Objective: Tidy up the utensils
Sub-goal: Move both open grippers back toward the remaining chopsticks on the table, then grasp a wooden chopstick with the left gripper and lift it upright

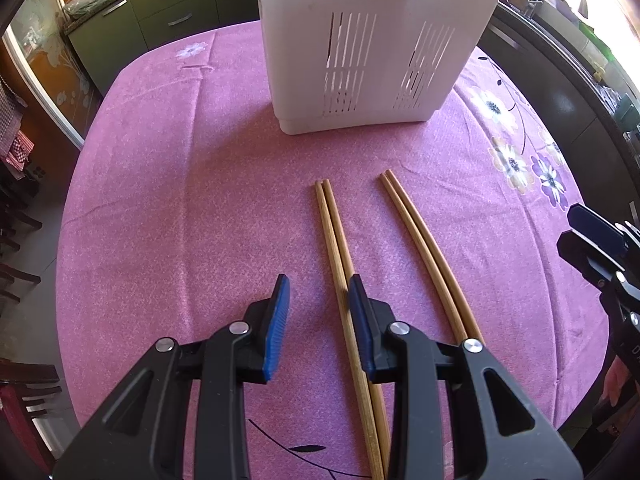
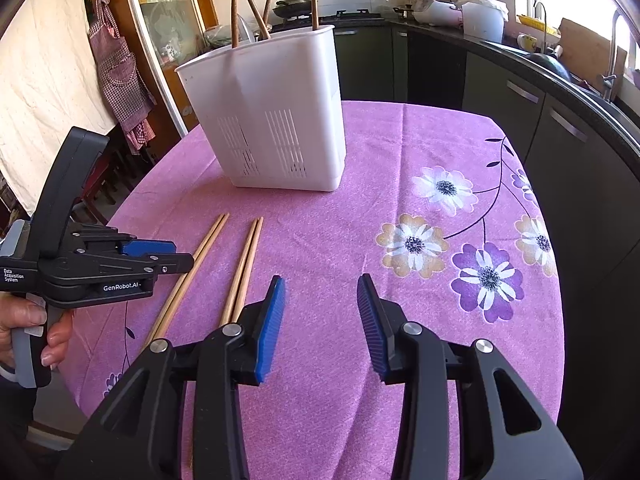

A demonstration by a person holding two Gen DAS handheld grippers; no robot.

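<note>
Two pairs of wooden chopsticks lie side by side on the pink flowered tablecloth (image 1: 180, 200). My left gripper (image 1: 318, 284) hangs low over the left pair (image 1: 330, 220), jaws part-way apart. That pair runs between the pads close to the right one, and is not pinched. In the right wrist view the left gripper (image 2: 180, 253) hovers over this pair (image 2: 204, 242). My right gripper (image 2: 320, 282) is open over bare cloth, just right of the right pair (image 2: 248, 252), which passes under its left finger. It shows at the left wrist view's edge (image 1: 568, 226), beyond that pair (image 1: 404, 216).
A white slotted utensil holder (image 2: 272, 120) stands at the table's far side (image 1: 360, 60), with several brown sticks (image 2: 256, 8) standing in it. Dark kitchen cabinets and a counter with a sink (image 2: 560, 68) curve around the right. A checked apron (image 2: 120, 68) hangs at the left.
</note>
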